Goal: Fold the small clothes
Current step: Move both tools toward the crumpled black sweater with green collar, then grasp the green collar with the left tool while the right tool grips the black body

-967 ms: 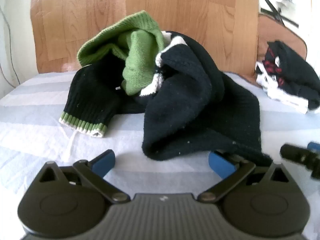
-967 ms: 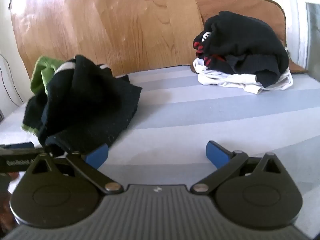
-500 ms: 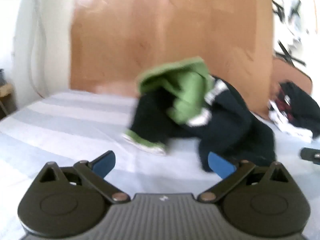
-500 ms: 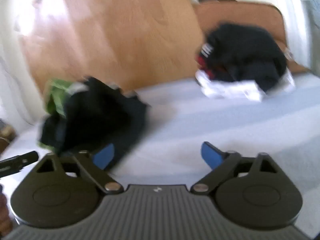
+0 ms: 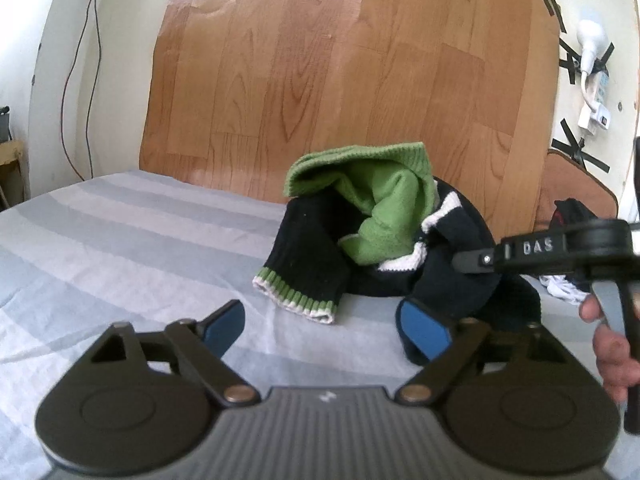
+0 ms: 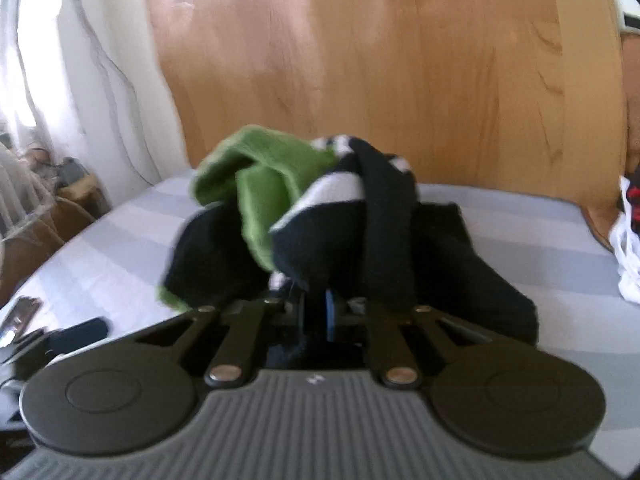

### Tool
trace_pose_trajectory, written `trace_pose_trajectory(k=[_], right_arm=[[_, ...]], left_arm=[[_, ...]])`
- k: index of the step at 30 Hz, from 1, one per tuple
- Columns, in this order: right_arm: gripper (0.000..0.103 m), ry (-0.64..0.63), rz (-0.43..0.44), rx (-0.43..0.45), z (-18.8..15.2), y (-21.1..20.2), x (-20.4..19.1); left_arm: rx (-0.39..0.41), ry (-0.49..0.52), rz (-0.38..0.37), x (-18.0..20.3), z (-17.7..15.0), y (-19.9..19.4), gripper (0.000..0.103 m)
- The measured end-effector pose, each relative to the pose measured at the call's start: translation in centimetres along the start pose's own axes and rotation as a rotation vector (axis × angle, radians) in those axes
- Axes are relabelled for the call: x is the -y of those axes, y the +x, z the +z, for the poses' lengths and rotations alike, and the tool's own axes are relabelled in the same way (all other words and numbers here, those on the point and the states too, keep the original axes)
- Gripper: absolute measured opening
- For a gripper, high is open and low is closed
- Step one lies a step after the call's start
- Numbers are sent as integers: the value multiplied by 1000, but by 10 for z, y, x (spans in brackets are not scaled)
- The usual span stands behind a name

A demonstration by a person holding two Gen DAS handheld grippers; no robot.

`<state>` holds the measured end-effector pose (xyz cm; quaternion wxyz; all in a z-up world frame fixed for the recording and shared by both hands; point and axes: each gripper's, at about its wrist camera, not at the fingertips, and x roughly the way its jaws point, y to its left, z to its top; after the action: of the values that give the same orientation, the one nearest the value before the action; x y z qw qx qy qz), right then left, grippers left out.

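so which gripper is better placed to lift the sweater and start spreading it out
Right. The right gripper has just closed, pinching the sweater's dark knit. The left gripper has been closing slightly but is open, with only the sweater's edge by one finger, gripping nothing.

Soft daylight, right view blurred

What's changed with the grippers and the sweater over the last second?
The right gripper has just closed onto the sweater's dark near edge. The left gripper has just been closing, nothing between its pads. The sweater is still crumpled on the bed.
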<state>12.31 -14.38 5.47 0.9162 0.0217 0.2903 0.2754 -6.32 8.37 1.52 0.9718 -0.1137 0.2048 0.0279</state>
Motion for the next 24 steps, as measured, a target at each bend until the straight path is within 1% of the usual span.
trace_pose_trajectory(k=[2,5,6,7,8,9,10,11,12,13,14,15,16,17,18,19,20,21,22,23,24], right_arm=[[12,42,-3,102,20,-29,-3],[11,85,-19,244,53,-85,-10],[11,91,-13,273,59,-100,-11],[11,90,-5,298,56,-120,-10],[11,71,-10,311,57,-135,-23],[11,55,1,307,58,-140,-23],[11,47,24,311,43,-160,-14],[11,38,38,297,37,-164,-15],[12,23,42,260,36,-157,-16],[16,-5,43,211,30,-153,-18],[16,-62,26,143,24,-143,-31],[23,-97,-6,102,20,-139,-30],[36,-126,-65,69,18,-133,-27],[41,-147,-110,57,14,-128,-32],[42,-156,-136,50,14,-121,-41],[42,-155,-133,43,19,-112,-52],[43,-154,-116,40,35,-99,-67],[47,-149,-100,51,27,-111,-59],[56,-146,-92,58,27,-115,-58],[62,-154,-78,60,33,-105,-65],[69,-169,-54,68,36,-98,-75]], left_arm=[[-2,-1,-11,-2,0,1,83],[0,-1,-35,-5,-2,2,83],[2,-2,-41,-5,-2,1,83],[5,-2,-49,-6,-2,1,83],[7,-1,-59,-6,-2,0,84],[9,-1,-72,-6,-2,-1,85],[10,-1,-79,-6,-1,-2,86],[13,-1,-93,-6,-1,-3,88],[15,-3,-115,-7,0,-4,88],[12,-7,-133,-7,0,-4,89],[2,-10,-154,-8,1,-4,89],[-11,-15,-176,-8,1,-3,89],[-23,-25,-195,-8,1,-3,89],[-48,-50,-229,-8,2,-2,89],[-75,-80,-265,-8,1,-1,89],[-116,-121,-319,-8,2,2,89],[-147,-151,-358,-7,3,6,91],[-189,-194,-410,-5,4,11,93],[-222,-226,-444,-3,5,17,100],[-249,-256,-465,0,6,23,102],[-273,-278,-468,5,7,32,102]])
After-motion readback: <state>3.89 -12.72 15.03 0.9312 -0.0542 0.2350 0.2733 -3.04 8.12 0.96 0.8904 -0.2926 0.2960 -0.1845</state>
